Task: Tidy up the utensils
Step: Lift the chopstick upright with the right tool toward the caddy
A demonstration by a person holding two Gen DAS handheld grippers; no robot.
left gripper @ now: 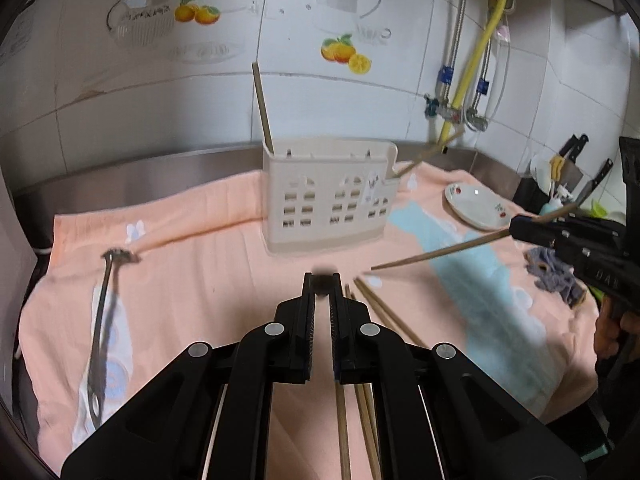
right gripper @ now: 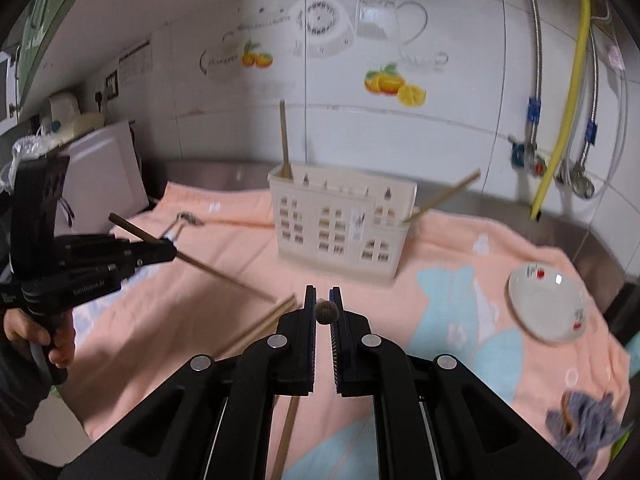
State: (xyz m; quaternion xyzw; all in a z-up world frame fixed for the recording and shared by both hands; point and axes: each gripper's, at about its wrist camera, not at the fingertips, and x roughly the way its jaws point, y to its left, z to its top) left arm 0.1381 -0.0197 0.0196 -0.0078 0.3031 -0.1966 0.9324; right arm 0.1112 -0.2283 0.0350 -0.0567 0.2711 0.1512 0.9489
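Note:
A beige utensil caddy (left gripper: 328, 196) (right gripper: 340, 232) stands on the pink towel with one chopstick (left gripper: 262, 108) upright at its left end and another (left gripper: 428, 152) leaning out of its right end. My left gripper (left gripper: 322, 280) is shut on a chopstick seen end-on (left gripper: 323, 283); in the right wrist view it (right gripper: 172, 250) holds that stick (right gripper: 224, 276) low over the towel. My right gripper (right gripper: 323, 294) is shut on a chopstick seen end-on (right gripper: 327, 312); in the left wrist view it (left gripper: 514, 228) holds that stick (left gripper: 436, 252). Several loose chopsticks (left gripper: 384, 312) (right gripper: 256, 328) lie on the towel.
A metal ladle-like utensil (left gripper: 102, 320) lies at the towel's left. A white saucer (left gripper: 478, 206) (right gripper: 548, 308) sits at the right. A grey-blue cloth (left gripper: 556, 276) (right gripper: 588, 428) lies near the right edge. Knives in a block (left gripper: 576, 168) and wall pipes (left gripper: 472, 80) stand behind.

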